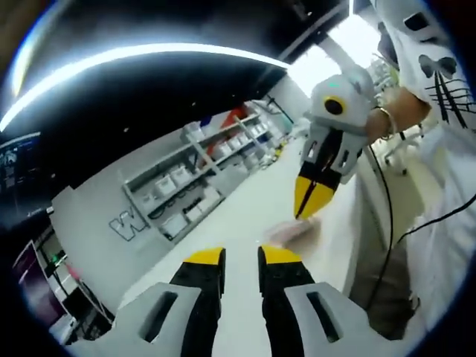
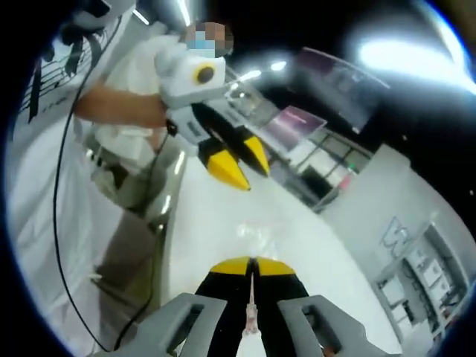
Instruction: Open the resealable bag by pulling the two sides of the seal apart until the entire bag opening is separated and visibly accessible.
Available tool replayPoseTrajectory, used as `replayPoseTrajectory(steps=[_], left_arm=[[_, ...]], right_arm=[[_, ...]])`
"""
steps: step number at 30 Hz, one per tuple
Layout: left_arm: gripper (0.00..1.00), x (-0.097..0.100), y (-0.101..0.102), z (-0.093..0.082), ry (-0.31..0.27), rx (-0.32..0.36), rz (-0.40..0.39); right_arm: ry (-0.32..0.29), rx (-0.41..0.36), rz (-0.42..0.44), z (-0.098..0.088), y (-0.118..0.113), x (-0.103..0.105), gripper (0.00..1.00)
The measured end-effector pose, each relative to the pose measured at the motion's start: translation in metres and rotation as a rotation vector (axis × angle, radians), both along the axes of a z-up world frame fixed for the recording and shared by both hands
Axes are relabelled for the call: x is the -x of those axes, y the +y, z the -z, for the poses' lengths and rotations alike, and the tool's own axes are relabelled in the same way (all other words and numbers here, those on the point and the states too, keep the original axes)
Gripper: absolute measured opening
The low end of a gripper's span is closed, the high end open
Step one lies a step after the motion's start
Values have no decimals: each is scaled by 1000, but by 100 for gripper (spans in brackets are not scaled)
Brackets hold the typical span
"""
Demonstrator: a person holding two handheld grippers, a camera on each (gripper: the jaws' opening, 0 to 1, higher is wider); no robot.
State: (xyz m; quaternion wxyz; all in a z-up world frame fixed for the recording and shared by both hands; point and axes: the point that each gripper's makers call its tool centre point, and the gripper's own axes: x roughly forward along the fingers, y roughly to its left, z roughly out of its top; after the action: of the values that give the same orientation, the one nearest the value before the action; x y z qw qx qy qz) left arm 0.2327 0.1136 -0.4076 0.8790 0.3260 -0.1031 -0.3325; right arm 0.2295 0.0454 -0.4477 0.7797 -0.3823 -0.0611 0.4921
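A clear resealable bag point(image 1: 286, 232) hangs just over the white table point(image 1: 245, 208), small and blurred. My right gripper point(image 1: 306, 211) comes in from the upper right and is shut on the bag's top edge. In the right gripper view its yellow tips point(image 2: 253, 265) are pressed together, with a thin strip of the bag point(image 2: 252, 309) running back between the jaws. My left gripper point(image 1: 243, 256) stands open a short way from the bag, nothing between its fingers. In the right gripper view the left gripper point(image 2: 250, 174) hovers above the table with its jaws spread.
Grey shelving point(image 1: 201, 178) with white boxes stands past the table's far end. A person in a white shirt point(image 1: 439, 149) stands along the table's side, with black cables point(image 1: 383, 245) hanging there. Monitors point(image 2: 297, 123) sit behind the table.
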Motion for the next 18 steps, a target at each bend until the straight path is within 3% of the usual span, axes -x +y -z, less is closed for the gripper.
replayPoseTrajectory(steps=[4, 8, 18], left_arm=[[14, -2, -6, 7, -2, -51, 15], [14, -3, -16, 15, -34, -143, 36], [12, -11, -31, 28, -90, -296, 53]], right_arm=[[8, -10, 0, -1, 0, 1, 0], [15, -21, 0, -1, 0, 1, 0], [36, -50, 2, -2, -2, 2, 0]])
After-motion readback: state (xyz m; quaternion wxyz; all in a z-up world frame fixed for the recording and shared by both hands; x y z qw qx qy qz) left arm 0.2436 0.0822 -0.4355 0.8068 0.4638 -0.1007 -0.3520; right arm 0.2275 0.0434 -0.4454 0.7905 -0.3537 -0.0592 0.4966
